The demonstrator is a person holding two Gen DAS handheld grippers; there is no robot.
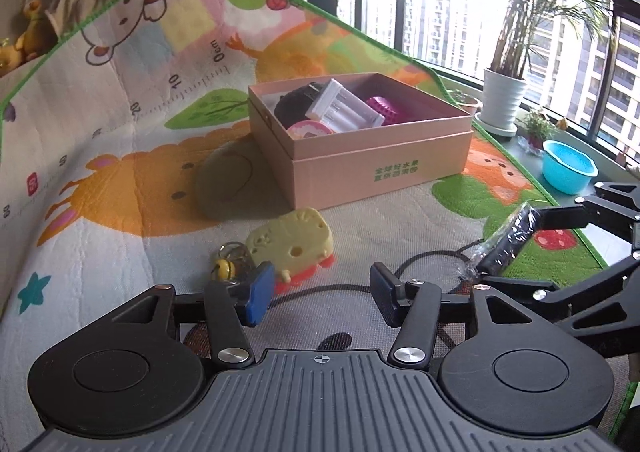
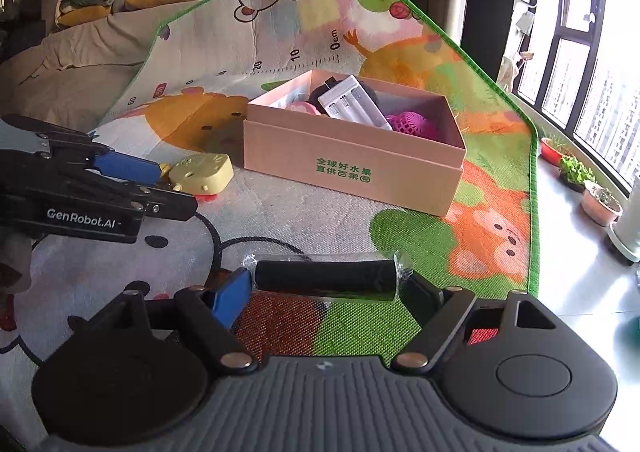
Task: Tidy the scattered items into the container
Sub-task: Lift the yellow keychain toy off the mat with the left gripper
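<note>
Crosswise, black roll (wrapped) seemingly spans right fingers.

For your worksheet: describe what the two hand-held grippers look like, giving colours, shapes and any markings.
Both are black. The left hand-held gripper has a ribbed grey base, two round black discs, silver pivot bolts and angular link arms; one finger pad is blue, the other dark. Seen from the right wrist, its side reads "GenRobot.AI" in white. The right hand-held gripper matches it.
</note>
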